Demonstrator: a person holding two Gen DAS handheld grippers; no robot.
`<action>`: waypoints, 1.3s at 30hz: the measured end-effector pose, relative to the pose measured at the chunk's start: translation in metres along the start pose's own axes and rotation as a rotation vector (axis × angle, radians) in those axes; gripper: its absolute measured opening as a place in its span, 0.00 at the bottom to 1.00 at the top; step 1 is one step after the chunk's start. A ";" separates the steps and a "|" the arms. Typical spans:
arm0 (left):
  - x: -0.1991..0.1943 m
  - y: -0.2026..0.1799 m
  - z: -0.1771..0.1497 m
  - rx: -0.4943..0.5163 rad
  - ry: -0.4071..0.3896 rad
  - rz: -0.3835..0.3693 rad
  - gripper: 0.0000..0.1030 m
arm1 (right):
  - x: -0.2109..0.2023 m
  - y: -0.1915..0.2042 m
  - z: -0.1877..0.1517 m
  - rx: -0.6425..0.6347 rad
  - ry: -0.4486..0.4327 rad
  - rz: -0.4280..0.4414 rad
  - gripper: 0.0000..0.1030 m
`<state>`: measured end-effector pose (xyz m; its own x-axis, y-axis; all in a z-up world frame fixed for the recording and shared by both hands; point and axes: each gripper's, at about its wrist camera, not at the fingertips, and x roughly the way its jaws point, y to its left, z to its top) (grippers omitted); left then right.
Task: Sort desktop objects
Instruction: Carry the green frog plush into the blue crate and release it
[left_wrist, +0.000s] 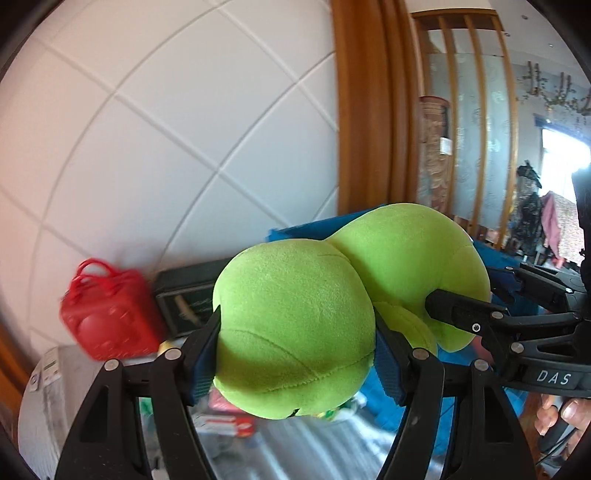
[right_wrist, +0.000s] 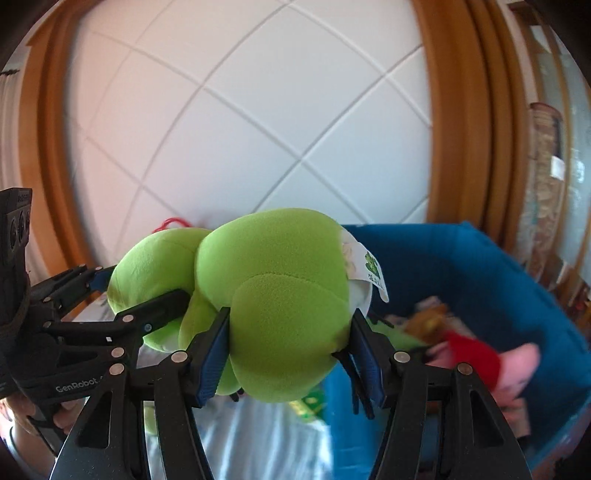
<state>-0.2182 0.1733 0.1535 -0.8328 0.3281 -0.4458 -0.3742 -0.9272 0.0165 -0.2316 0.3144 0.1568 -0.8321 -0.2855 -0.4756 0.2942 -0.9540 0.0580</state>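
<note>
Both jaws pinch the green plush (left_wrist: 295, 332): left gripper (left_wrist: 295, 347), right gripper (right_wrist: 288, 343); blue bin (right_wrist: 480, 266) lies beyond-right.

The green plush toy (left_wrist: 295, 332) is soft, matt fleece with a fine nap and stitched seams, and a smooth white paper or fabric tag (right_wrist: 373, 269) hangs at its right end. Both the left gripper (left_wrist: 295, 354) and the right gripper (right_wrist: 290, 354) are matt black plastic with small shiny metal rivets, and their pads (left_wrist: 205, 362) are blue, finely ribbed rubber-like material pressed into the fleece. Behind, the wall (left_wrist: 166, 129) is smooth white panelling with grooves, framed by glossy brown wood trim (left_wrist: 365, 103); the blue bin (right_wrist: 480, 266) looks like matt felt cloth, and the red bag (left_wrist: 107, 314) at far left looks like smooth plastic.
</note>
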 end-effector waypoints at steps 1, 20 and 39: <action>0.010 -0.019 0.013 0.011 0.001 -0.015 0.69 | -0.003 -0.016 0.005 -0.004 0.006 -0.008 0.59; 0.226 -0.185 0.086 0.030 0.385 -0.060 0.69 | 0.081 -0.268 0.028 0.100 0.320 -0.033 0.59; 0.253 -0.179 0.092 0.021 0.382 0.043 0.77 | 0.120 -0.314 0.013 0.239 0.397 -0.007 1.00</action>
<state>-0.3999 0.4390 0.1200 -0.6370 0.1947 -0.7459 -0.3539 -0.9335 0.0586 -0.4297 0.5788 0.0927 -0.5754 -0.2659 -0.7734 0.1334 -0.9635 0.2321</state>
